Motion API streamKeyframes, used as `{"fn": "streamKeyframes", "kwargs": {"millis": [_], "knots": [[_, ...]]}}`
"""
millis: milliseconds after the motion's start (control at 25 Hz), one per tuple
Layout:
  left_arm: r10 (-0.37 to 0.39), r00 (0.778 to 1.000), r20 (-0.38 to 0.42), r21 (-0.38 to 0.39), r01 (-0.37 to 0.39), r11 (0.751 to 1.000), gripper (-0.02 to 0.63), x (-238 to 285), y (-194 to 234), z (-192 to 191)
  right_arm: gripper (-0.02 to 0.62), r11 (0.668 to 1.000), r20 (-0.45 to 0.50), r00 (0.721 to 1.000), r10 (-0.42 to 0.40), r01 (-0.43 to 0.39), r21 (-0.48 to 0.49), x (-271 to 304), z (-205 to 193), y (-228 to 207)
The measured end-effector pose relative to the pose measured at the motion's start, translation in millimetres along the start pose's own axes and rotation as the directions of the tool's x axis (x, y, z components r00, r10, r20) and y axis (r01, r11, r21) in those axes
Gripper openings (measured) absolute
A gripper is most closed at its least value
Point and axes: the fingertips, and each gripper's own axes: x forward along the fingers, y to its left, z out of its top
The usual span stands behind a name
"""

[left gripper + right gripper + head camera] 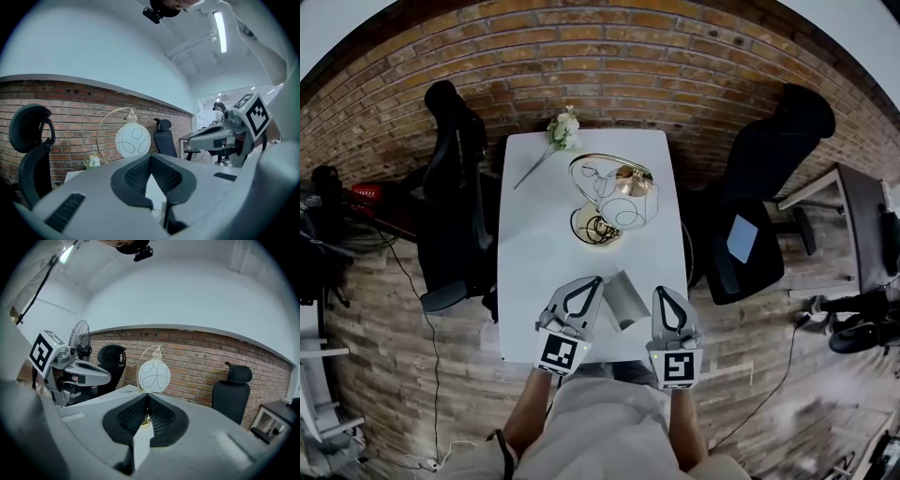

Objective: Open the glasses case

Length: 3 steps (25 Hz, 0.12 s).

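The grey glasses case (624, 298) lies on the white table (534, 244) near its front edge, between my two grippers; whether its lid is open I cannot tell. My left gripper (594, 281) hovers just left of the case, shut, with nothing between its pads. To the right of the case, my right gripper (664, 292) is also shut and empty. Neither touches the case. The case is hidden in both gripper views, where each gripper points almost level over the table. In the left gripper view the left gripper (151, 157) has its tips together; in the right gripper view the right gripper (147, 395) does too.
A globe lamp (623, 197) on a gold arc stand sits mid-table, with a white flower (563, 128) at the far end. Black office chairs (455, 159) (764, 178) flank the table. A brick wall (609, 56) runs behind it.
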Motion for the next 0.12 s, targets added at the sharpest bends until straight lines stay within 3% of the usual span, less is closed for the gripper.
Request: {"fn": "streamKeyframes", "kwargs": {"millis": [120], "knots": [[0.033,0.999,0.000,-0.045,-0.033,0.998,0.002,3.9,-8.6,2.1,0.008,1.000,-0.008,1.000,0.016,-0.016,-0.014,-7.6,0.1,-9.8]]}}
